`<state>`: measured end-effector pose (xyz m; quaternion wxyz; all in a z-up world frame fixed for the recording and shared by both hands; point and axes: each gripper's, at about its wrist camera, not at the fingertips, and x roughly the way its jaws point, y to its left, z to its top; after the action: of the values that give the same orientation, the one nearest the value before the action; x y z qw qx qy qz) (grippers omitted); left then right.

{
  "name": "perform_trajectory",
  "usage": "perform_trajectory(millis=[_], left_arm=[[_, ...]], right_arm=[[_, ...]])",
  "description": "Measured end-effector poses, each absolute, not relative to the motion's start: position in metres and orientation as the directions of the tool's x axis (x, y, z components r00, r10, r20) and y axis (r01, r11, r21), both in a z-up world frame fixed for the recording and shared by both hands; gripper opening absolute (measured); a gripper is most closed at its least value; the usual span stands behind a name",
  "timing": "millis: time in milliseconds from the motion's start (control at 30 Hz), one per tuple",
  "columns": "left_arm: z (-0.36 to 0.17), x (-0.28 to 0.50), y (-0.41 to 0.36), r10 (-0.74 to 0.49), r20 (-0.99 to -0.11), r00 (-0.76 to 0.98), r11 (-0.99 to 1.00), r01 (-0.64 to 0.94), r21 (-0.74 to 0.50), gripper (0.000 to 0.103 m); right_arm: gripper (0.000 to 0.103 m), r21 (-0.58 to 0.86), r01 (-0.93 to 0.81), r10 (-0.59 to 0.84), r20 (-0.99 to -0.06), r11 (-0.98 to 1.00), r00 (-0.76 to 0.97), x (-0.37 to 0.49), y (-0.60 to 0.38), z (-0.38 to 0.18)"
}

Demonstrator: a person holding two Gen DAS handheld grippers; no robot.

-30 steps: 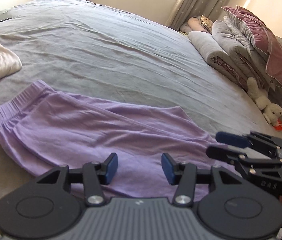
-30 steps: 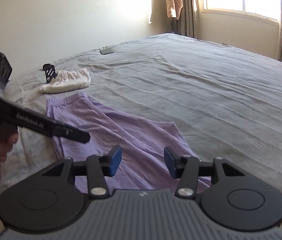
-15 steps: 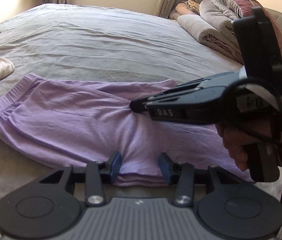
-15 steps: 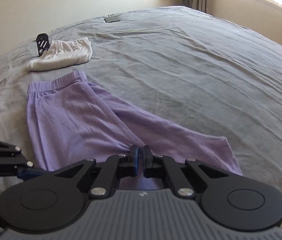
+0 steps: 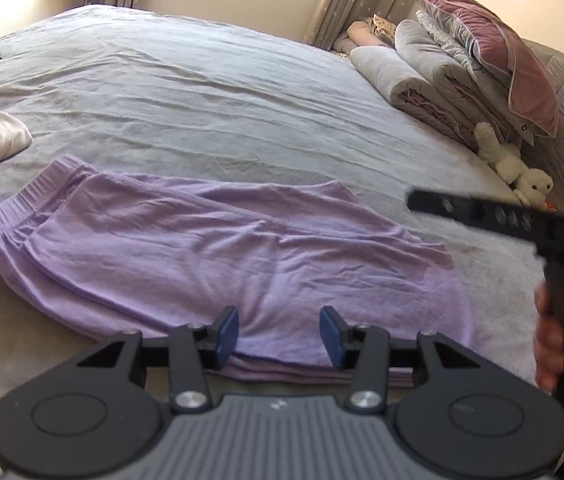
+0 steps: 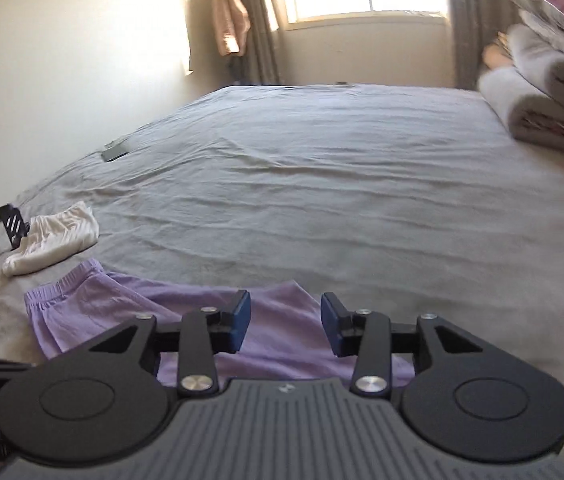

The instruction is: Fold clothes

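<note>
Purple pants (image 5: 202,256) lie flat on the grey bed, folded lengthwise, waistband at the left; they also show in the right wrist view (image 6: 274,336). My left gripper (image 5: 278,334) is open and empty, just above the pants' near edge. My right gripper (image 6: 285,322) is open and empty, raised above the pants' right part. In the left wrist view the right gripper's body (image 5: 521,224) shows at the right, held in a hand.
A folded white garment (image 6: 54,240) lies left of the pants beside a small black stand (image 6: 12,226). A dark phone (image 6: 114,154) lies farther back. Rolled quilts and pillows (image 5: 453,64) and a white plush toy (image 5: 517,168) line the right side.
My right gripper, shut on the middle of the pants half a second ago, has opened and lifted away to the right. The left gripper stays open at the near edge.
</note>
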<state>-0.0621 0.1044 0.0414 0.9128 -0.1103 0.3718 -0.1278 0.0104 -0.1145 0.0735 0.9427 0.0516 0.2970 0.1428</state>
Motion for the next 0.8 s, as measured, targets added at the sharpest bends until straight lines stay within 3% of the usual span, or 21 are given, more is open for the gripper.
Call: perform_trajectory(millis=[133, 233, 333, 467, 567, 800], left_arm=[[0.05, -0.07, 0.093, -0.373, -0.597, 0.71, 0.925, 0.23, -0.304, 0.046], [0.043, -0.068, 0.083, -0.4, -0.606, 0.688, 0.914, 0.254, -0.316, 0.046], [0.031, -0.063, 0.077, -0.403, -0.631, 0.663, 0.913, 0.244, -0.327, 0.046], [0.032, -0.067, 0.076, -0.401, -0.608, 0.685, 0.914, 0.259, -0.311, 0.046], [0.037, -0.068, 0.076, -0.42, -0.574, 0.702, 0.906, 0.29, -0.309, 0.049], [0.018, -0.062, 0.066, -0.393, -0.643, 0.657, 0.919, 0.304, -0.251, 0.049]], right_arm=[[0.044, 0.353, -0.04, 0.251, -0.577, 0.935, 0.777, -0.041, -0.175, 0.057], [0.044, 0.466, 0.073, 0.251, -0.596, 0.882, 0.763, -0.069, -0.203, 0.038], [0.048, 0.548, 0.083, 0.289, -0.556, 0.833, 0.779, -0.085, -0.204, 0.026], [0.056, 0.555, 0.041, 0.314, -0.528, 0.831, 0.789, -0.089, -0.185, 0.028], [0.057, 0.565, 0.042, 0.321, -0.527, 0.824, 0.787, -0.089, -0.18, 0.026], [0.057, 0.676, 0.148, 0.311, -0.508, 0.722, 0.803, -0.093, -0.194, 0.02]])
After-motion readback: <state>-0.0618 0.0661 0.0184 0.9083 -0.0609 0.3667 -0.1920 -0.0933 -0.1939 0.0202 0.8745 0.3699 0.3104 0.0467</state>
